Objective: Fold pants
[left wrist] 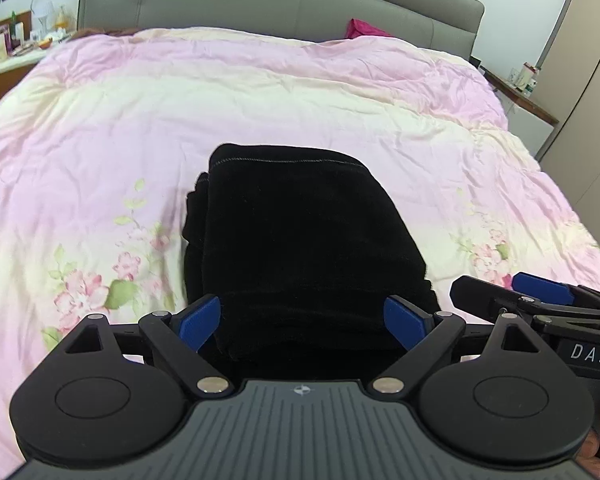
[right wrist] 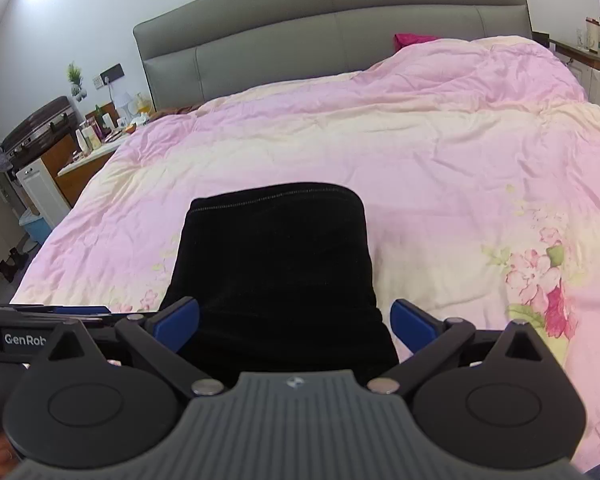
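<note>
Black pants (left wrist: 300,240) lie folded into a thick rectangular stack on the pink floral duvet (left wrist: 180,112); the same pants (right wrist: 272,264) fill the middle of the right wrist view. My left gripper (left wrist: 302,320) hangs above the stack's near end, open, its blue pads (left wrist: 202,320) wide apart and clear of the cloth. My right gripper (right wrist: 296,324) is likewise open above the near edge, nothing pinched between its blue pads (right wrist: 414,324). The right gripper (left wrist: 540,300) also shows at the right edge of the left wrist view.
The duvet (right wrist: 420,152) covers a wide bed with a grey padded headboard (right wrist: 300,40). A magenta cloth (left wrist: 364,30) lies by the headboard. A cluttered nightstand (right wrist: 96,136) stands on the left, a shelf with bottles (left wrist: 528,80) on the right.
</note>
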